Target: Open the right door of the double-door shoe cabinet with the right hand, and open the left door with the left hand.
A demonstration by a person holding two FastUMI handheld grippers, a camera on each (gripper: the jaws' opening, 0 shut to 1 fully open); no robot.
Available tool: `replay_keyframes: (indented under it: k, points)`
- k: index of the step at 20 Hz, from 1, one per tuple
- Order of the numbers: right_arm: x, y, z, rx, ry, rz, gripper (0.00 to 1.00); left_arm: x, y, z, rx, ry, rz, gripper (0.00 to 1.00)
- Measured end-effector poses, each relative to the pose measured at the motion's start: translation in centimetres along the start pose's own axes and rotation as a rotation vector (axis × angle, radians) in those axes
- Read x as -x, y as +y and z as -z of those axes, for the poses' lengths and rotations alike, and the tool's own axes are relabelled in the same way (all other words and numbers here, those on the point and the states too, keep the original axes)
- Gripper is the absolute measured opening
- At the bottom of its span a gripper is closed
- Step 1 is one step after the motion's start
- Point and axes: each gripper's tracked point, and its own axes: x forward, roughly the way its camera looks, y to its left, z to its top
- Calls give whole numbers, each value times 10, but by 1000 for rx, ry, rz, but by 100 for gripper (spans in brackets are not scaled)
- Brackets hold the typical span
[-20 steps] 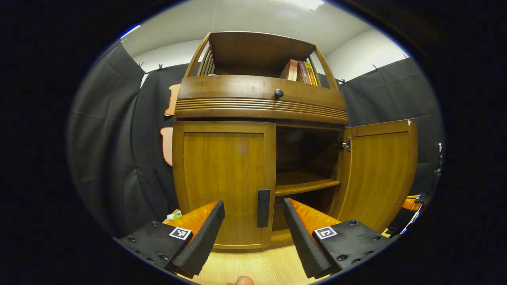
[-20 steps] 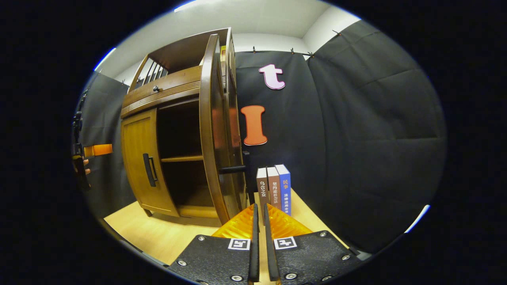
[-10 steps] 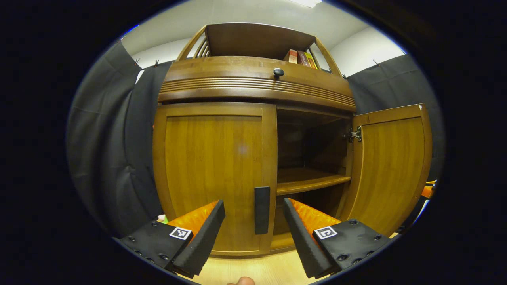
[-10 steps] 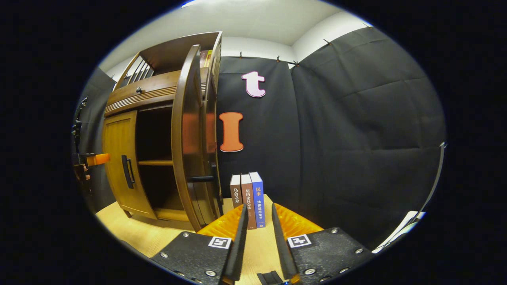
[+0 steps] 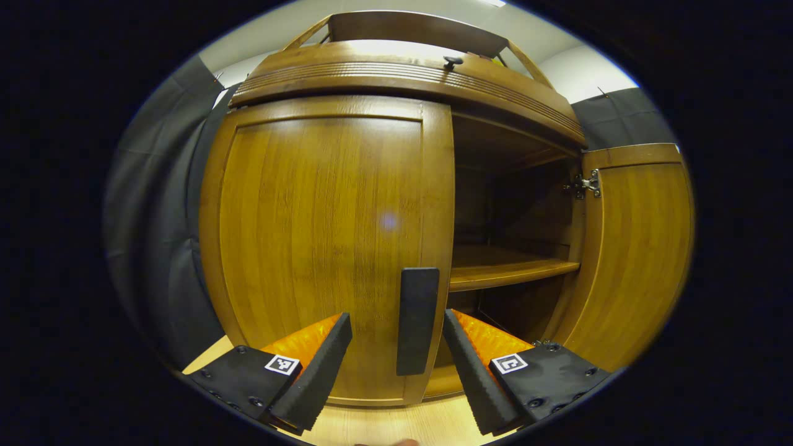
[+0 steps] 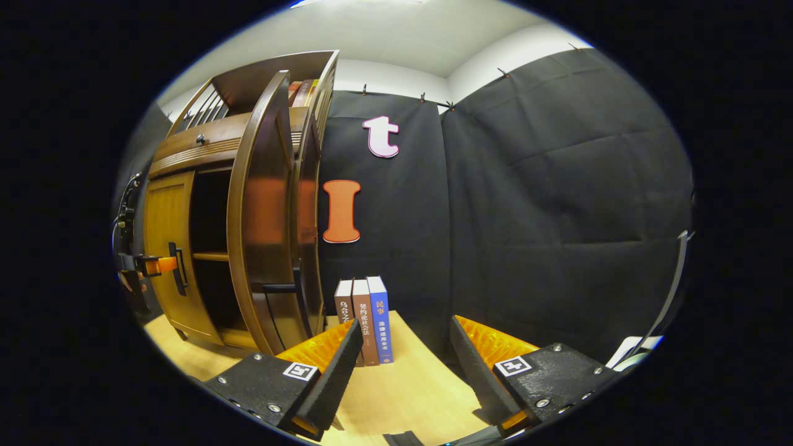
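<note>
The wooden shoe cabinet (image 5: 396, 68) rises close in front in the left gripper view. Its left door (image 5: 322, 248) is closed, with a black vertical handle (image 5: 417, 320) near its inner edge. My left gripper (image 5: 396, 353) is open, and the handle stands between the two fingers without touching them. The right door (image 5: 632, 248) is swung wide open, showing a shelf (image 5: 508, 269) inside. In the right gripper view my right gripper (image 6: 403, 371) is open and holds nothing, to the right of the open right door (image 6: 260, 217) and its black handle (image 6: 276, 287). The left gripper (image 6: 148, 266) shows at the left door's handle (image 6: 179, 268).
Three upright books (image 6: 365, 319) stand on the light wooden floor (image 6: 403, 396) just right of the cabinet, ahead of my right gripper. Black cloth walls close in on the right. More books (image 6: 303, 90) sit on the cabinet's top shelf, above a drawer with a round knob (image 5: 452, 61).
My left gripper has moved in toward the left door, so the handle now lies between its fingers. My right gripper has opened from shut and drawn away to the right of the right door.
</note>
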Motion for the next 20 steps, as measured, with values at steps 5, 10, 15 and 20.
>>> replay_keyframes:
  k: [5, 10, 15, 20]
  points:
    - [0, 1, -10, 8, -45, 19, 91, -16, 1, 9, -27, 3, -9, 91]
    - [-3, -1, -9, -27, -50, 29, 92, -23, -4, 15, -59, 17, -4, 82]
    - [-1, 0, -10, -36, -41, 18, 92, -23, -21, 18, -42, 21, 54, 58]
    - [4, 2, -14, -37, -43, 13, 92, -19, -21, 19, -63, 26, 46, 37]
